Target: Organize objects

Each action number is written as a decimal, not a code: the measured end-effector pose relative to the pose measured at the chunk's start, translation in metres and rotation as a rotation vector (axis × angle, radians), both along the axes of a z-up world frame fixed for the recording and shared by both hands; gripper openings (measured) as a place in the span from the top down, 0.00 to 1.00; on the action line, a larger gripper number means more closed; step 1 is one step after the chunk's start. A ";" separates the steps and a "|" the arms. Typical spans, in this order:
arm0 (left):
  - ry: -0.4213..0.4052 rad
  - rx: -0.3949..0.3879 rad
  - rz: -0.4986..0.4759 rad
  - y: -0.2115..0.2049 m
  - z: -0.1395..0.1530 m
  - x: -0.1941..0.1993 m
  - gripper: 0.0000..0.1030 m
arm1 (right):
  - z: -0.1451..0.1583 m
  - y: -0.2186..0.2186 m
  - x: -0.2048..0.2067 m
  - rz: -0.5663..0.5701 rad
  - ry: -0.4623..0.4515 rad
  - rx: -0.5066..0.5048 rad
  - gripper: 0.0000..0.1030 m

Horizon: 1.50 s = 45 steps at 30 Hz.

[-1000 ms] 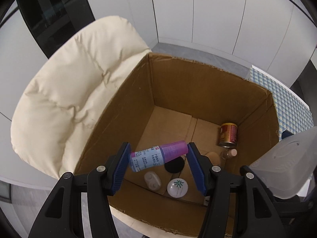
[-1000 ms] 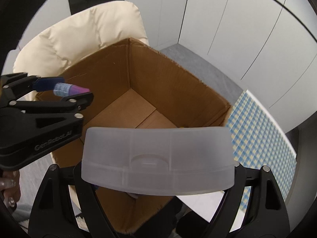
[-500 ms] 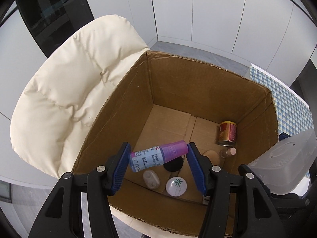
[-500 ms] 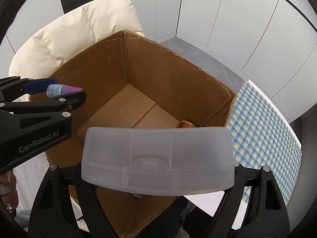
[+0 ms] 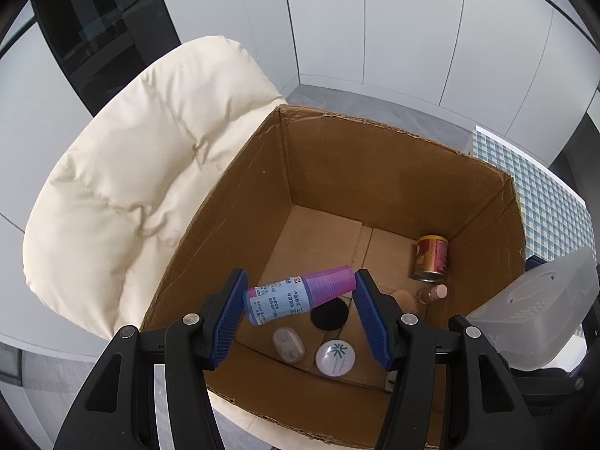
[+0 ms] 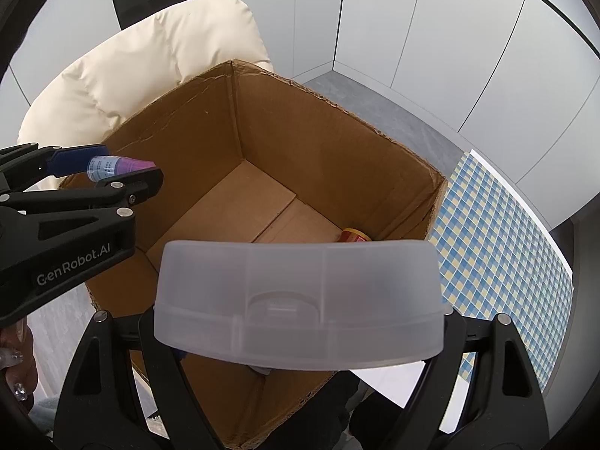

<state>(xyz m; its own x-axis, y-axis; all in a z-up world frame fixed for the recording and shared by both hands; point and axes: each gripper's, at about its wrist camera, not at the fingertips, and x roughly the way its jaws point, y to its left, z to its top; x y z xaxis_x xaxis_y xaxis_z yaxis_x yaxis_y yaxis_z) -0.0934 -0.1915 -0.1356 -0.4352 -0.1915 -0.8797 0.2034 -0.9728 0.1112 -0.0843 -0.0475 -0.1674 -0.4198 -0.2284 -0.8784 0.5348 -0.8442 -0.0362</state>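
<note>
Seen from two hand-held grippers, both tilted down over an open brown cardboard box (image 5: 393, 191) resting on a cream padded chair cushion (image 5: 142, 172); left gripper (image 5: 300, 309) with blue-padded jaws closed on a small bottle with a light blue printed label and a purple cap (image 5: 298, 294), held lying sideways, cap toward the right-hand jaw, base against the left-hand jaw, hanging above the inside of the box near its front wall; right gripper (image 6: 300, 337) holding a frosted translucent plastic container with a moulded latch (image 6: 298, 300), jaws spread wide against its two ends, container level and crossways above the near edge of the box, hiding much of the box floor in the right wrist view; on the box floor, a red and gold metal can (image 5: 431, 258) lying in the far right corner; just in front of it, a small clear bottle with a beige cap (image 5: 433, 293) on its side; nearer the front, a flat black round disc (image 5: 330, 313), a small clear oval plastic case (image 5: 288, 345) and a round white jar lid with a green emblem (image 5: 335, 353) close together but apart; to the right of the box, a blue and yellow checked cloth (image 6: 498, 247) on a white counter (image 6: 390, 375); behind everything, white wall panels (image 5: 412, 26) and a dark glass panel (image 5: 105, 30); at the lower left of the right wrist view, fingers of the person's hand (image 6: 17, 360) under the left gripper's black body.
</note>
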 end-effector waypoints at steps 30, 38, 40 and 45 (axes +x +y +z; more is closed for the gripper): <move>0.041 0.166 -0.156 0.045 0.035 0.031 0.08 | 0.044 0.068 0.030 -0.222 0.030 -0.029 0.00; 0.016 0.094 -0.275 0.101 0.076 0.057 0.06 | 0.079 0.129 0.067 -0.421 0.012 -0.035 0.00; 0.006 0.085 -0.298 0.109 0.086 0.061 0.02 | 0.084 0.141 0.071 -0.463 -0.010 -0.022 0.00; 0.017 0.057 -0.346 0.126 0.115 0.076 0.02 | 0.104 0.177 0.087 -0.578 -0.034 -0.021 0.00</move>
<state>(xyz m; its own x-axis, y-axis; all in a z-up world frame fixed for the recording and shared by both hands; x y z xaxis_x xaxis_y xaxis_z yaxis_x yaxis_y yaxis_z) -0.0170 -0.0655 -0.0202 -0.4804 0.0187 -0.8768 -0.1380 -0.9889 0.0545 0.0032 0.1298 -0.0635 -0.4529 0.0127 -0.8915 -0.0132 -0.9999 -0.0075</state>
